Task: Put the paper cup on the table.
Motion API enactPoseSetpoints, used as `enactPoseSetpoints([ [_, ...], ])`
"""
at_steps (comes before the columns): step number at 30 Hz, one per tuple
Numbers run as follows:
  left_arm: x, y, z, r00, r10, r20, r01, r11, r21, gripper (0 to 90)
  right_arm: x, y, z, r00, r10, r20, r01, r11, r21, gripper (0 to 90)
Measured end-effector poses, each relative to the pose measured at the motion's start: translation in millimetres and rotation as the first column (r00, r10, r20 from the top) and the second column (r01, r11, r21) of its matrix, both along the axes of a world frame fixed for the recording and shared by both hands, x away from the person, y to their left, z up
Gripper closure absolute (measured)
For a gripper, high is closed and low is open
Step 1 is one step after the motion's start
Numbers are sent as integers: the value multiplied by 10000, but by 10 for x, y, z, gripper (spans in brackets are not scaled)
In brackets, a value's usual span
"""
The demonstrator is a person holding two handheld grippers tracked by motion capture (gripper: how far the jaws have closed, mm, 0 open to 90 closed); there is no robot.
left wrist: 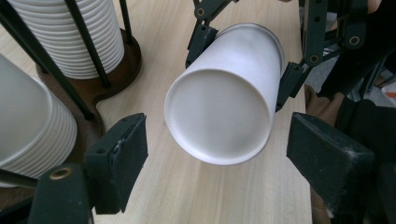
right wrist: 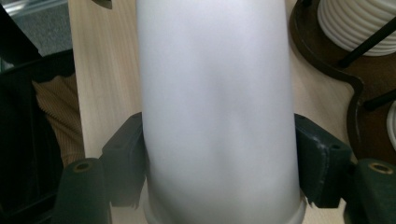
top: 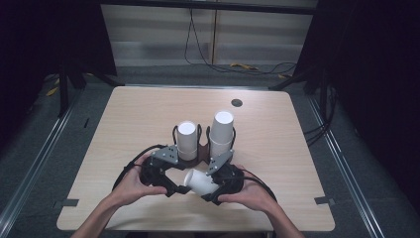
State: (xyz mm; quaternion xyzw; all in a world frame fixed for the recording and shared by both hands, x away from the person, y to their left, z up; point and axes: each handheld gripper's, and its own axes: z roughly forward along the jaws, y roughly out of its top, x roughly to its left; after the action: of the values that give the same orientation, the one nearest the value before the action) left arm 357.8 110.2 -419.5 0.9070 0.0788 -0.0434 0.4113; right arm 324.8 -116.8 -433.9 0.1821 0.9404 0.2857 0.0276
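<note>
a: where does it stand now?

b: i have one white cup (top: 200, 182) out of the holder and up off the table (top: 277, 148), close to me. my right gripper (top: 214, 184) is clamped on it, one jaw pressed to each side of its wall near the rim. my left gripper (top: 174, 189) has its jaws spread wide, one on either side of the cup's closed base, neither touching. i judge the pick done and the handover or placing not yet done.

a: which way does it point?

b: it lies nearly level, long axis running across between my two hands, base toward my left gripper, open mouth toward my right.

a: and beyond it?

b: the dark wooden holder (top: 203, 153), with a shorter stack (top: 186, 140) on its left and a taller stack (top: 221, 133) on its right.
</note>
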Motion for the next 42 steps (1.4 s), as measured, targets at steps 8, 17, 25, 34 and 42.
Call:
enactPoseSetpoints([
  [8,12,-97,-32,9995,-298,-50,300,9986,432,265,8,26,-12,9998,183,13,-183,9996,-194,287],
  [17,-3,-162,-55,9987,-513,-18,512,9931,1056,248,-25,71,-27,9992,401,-22,-402,9972,-637,289],
  [25,-26,-172,-66,9971,-762,-85,766,9865,1446,276,-45,121,-33,9979,650,24,-646,9940,-885,291],
  [34,-47,-200,-98,9952,-972,-58,971,9864,1326,311,-70,145,-29,9974,719,67,-709,9929,-956,292],
  [42,-46,-231,-140,9933,-1136,-208,1154,9846,1317,289,-70,167,-44,9965,839,47,-831,9921,-937,294],
])
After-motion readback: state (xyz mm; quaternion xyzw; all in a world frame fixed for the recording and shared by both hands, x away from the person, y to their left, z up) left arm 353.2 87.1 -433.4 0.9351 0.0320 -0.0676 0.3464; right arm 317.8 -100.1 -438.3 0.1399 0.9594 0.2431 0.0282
